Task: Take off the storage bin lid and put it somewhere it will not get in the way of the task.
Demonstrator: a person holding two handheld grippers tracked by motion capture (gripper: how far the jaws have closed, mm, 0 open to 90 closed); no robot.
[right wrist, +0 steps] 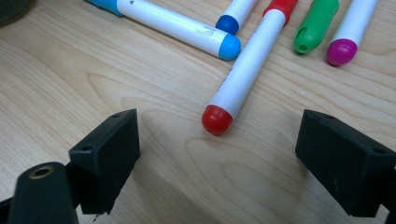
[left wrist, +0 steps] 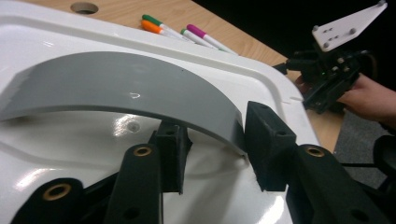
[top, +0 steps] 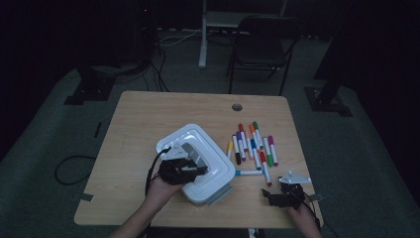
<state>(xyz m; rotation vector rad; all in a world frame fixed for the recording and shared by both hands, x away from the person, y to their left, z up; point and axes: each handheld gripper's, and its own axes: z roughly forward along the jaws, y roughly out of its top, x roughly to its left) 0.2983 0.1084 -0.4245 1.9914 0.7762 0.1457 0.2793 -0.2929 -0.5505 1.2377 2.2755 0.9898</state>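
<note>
A white lidded box (top: pixel 215 148) (left wrist: pixel 56 32) lies on the wooden table (top: pixel 148 119), with a curved grey handle (top: pixel 197 154) (left wrist: pixel 116 88) on its lid. My left gripper (top: pixel 190 166) (left wrist: pixel 217 140) reaches over the lid with its jaws either side of the handle. The right pad (left wrist: pixel 268 140) is close beside the handle's edge, and I see no firm pinch. My right gripper (top: pixel 277 196) (right wrist: pixel 219 140) stands wide open, low over the table, with a red-capped marker (right wrist: pixel 243 70) (top: pixel 266 172) pointing in between its jaws, untouched.
Several coloured markers (top: pixel 252 144) lie loose to the right of the box, among them a light blue one (right wrist: pixel 177 25) and a green one (right wrist: pixel 315 25). A cable hole (top: pixel 237 107) sits near the table's far edge. A chair (top: pixel 262 44) stands beyond the table.
</note>
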